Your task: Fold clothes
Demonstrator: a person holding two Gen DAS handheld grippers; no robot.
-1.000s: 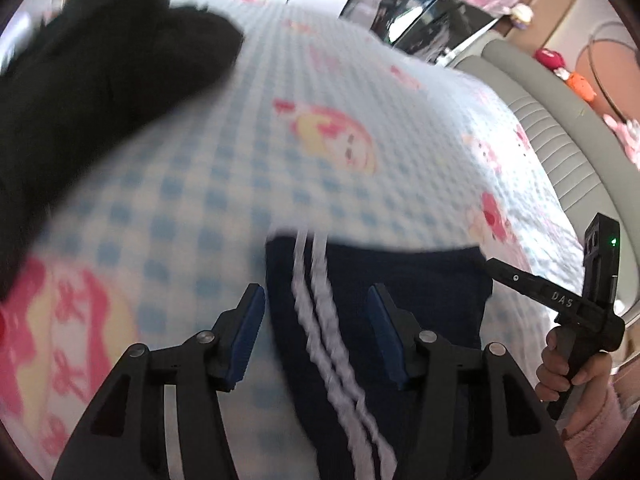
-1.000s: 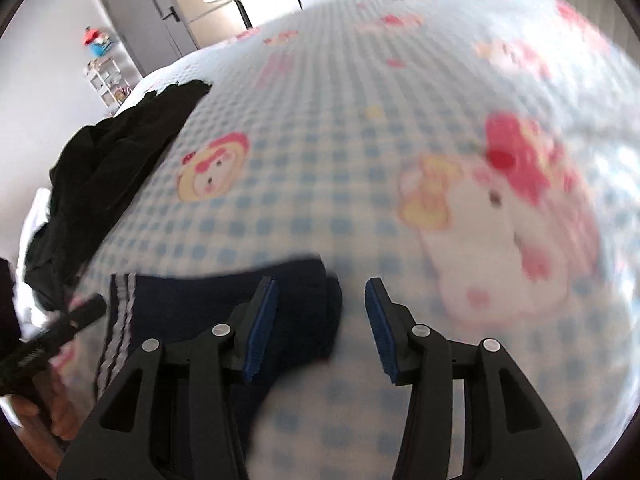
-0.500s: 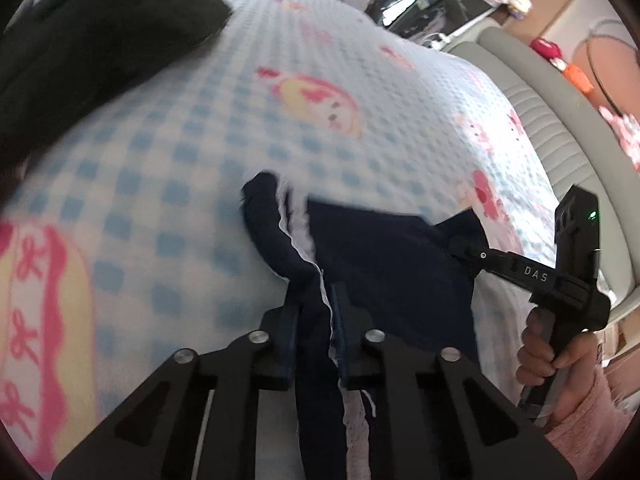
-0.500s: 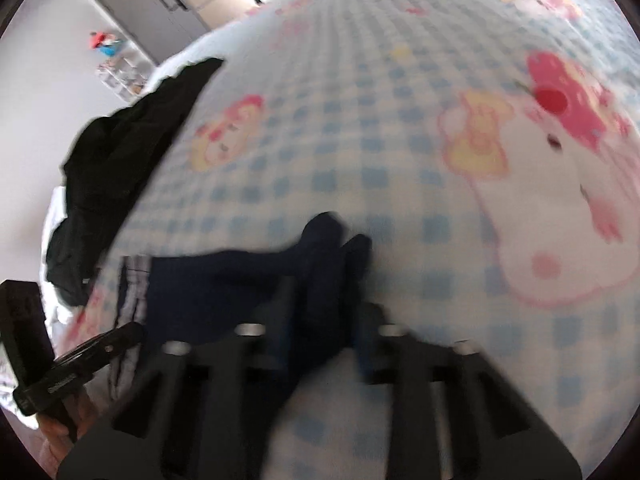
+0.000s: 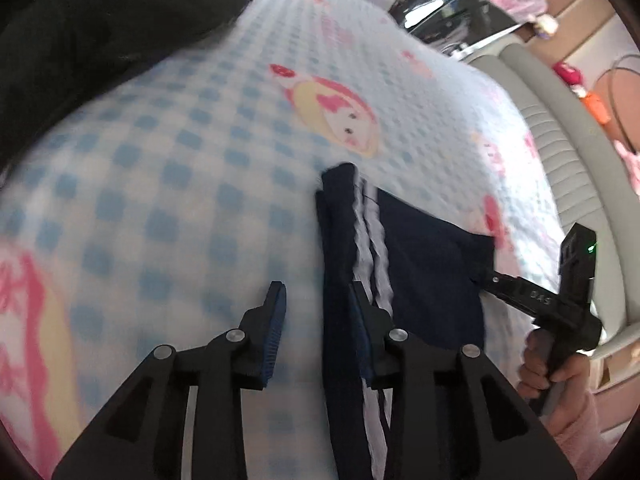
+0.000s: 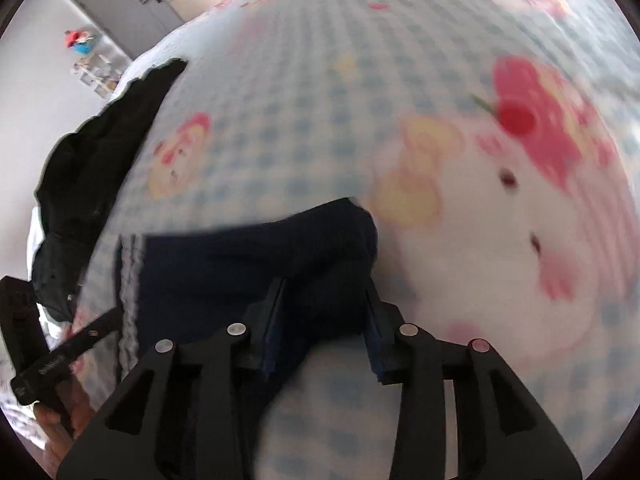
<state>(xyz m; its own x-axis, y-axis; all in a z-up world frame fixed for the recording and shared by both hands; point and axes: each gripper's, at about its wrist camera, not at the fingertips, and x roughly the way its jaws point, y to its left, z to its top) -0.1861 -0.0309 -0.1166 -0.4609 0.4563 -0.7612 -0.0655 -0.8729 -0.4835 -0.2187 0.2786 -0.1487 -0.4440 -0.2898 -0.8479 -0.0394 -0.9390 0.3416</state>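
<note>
Navy white-striped fabric garment (image 5: 424,264) lying under both spread claws, left gripper (image 5: 316,312) astride its striped edge, right gripper (image 6: 324,312) over its corner; probably between folds; next, pinching afresh.

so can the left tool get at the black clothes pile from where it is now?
Probably yes. The left tool is open, with nothing gripped. Only bare checked blanket lies between it and the black clothes pile at the far left. The navy shorts sit to its right, off that path.

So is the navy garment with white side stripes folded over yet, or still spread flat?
Folded: the navy striped garment lies doubled on the checked bedspread, a layered edge at its far corner.
</note>
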